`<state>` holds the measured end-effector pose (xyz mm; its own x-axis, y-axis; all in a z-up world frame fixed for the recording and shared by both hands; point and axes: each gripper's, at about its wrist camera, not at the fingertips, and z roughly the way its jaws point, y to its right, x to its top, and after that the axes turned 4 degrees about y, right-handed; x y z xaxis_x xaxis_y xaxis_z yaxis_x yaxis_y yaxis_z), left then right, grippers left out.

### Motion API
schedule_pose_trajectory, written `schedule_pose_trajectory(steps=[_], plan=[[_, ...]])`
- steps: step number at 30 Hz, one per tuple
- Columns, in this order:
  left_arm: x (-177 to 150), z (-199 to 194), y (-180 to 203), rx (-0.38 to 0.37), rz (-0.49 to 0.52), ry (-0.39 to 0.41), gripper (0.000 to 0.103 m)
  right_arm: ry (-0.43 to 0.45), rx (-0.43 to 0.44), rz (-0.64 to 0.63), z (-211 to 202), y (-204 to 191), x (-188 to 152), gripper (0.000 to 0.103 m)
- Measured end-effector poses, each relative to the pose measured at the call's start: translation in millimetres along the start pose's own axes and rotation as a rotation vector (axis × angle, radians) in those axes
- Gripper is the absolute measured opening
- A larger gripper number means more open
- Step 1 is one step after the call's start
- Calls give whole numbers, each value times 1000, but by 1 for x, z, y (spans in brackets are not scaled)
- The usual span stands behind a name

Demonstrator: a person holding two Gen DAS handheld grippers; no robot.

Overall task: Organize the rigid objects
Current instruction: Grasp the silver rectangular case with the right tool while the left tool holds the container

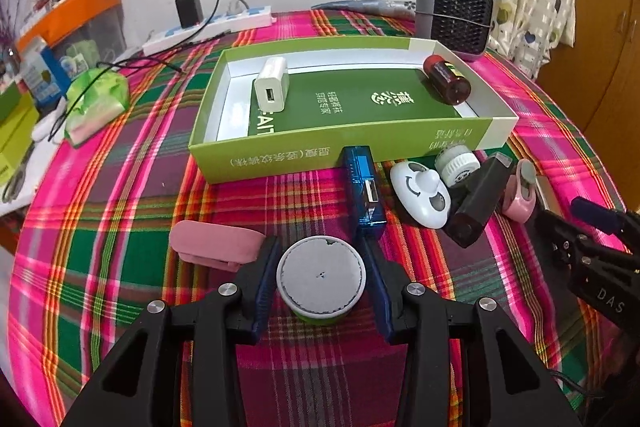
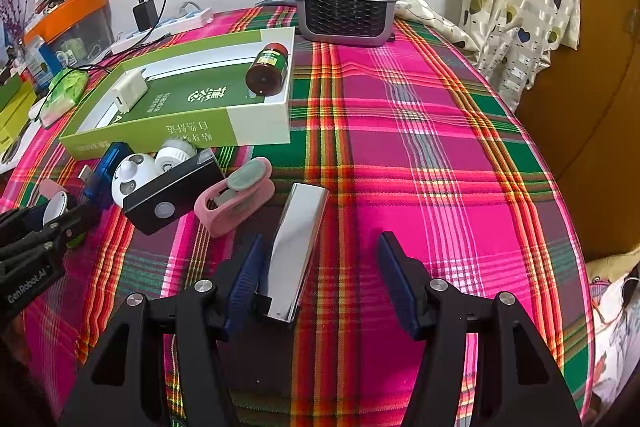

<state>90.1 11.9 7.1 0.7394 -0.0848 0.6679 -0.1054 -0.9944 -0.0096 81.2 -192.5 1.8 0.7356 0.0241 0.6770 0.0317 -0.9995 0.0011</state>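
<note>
Your left gripper (image 1: 321, 277) has its blue pads pressed against both sides of a small round jar (image 1: 321, 283): a white rim, a grey foil-like top with a chipped edge, and a green body showing below. It sits low between the fingers, near you over the plaid cloth (image 1: 120, 227).

Your right gripper (image 2: 320, 279) stands wide apart with nothing clamped. A shiny silver bar (image 2: 298, 247) lies on the cloth inside the gap, right beside the left pad; whether it touches that pad you cannot tell.

Farther off sits the green box (image 1: 280, 155), open on top, with a white inner wall. In it a white USB charger (image 1: 272, 89) lies toward the left end and a brown bottle with a red cap (image 1: 447, 79) lies on its side in the far right corner.

Just in front of the box's near wall you have a loose cluster: a blue USB stick (image 1: 365, 187), a white panda-faced gadget (image 1: 420, 193), a small white round piece (image 1: 456, 163), a black block (image 1: 478, 203) and a pink clip-like item (image 1: 520, 193). A flat pink piece (image 1: 216, 245) lies left of the jar.
</note>
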Motion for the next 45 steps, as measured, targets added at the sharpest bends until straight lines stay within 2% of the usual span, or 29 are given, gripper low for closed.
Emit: schedule_pose_trajectory(steps=[7,12,22,27,30,34,38,45], plan=[[0,0,-2,-5,-17,2,40,0,7,-6,0,0,0,59],[-2,-4,-15,-52,-123,5,40,0,13,-5,0,1,0,59],[-4,-5,-12,-42,-105,9,39,1,13,-9,0,1,0,59],[-4,-6,-15,-43,-118,14,34,1,11,-9,0,1,0,59],[-5,-6,-16,-45,-126,16,33,5,6,-4,-1,2,0,53],[-7,-8,-18,-49,-135,21,33,11,6,-1,-3,4,-1,36],[-7,-9,-21,-48,-147,23,33,14,13,-6,-3,4,-1,27],[-8,-9,-20,-37,-136,15,33,15,21,-6,-4,4,-1,25]])
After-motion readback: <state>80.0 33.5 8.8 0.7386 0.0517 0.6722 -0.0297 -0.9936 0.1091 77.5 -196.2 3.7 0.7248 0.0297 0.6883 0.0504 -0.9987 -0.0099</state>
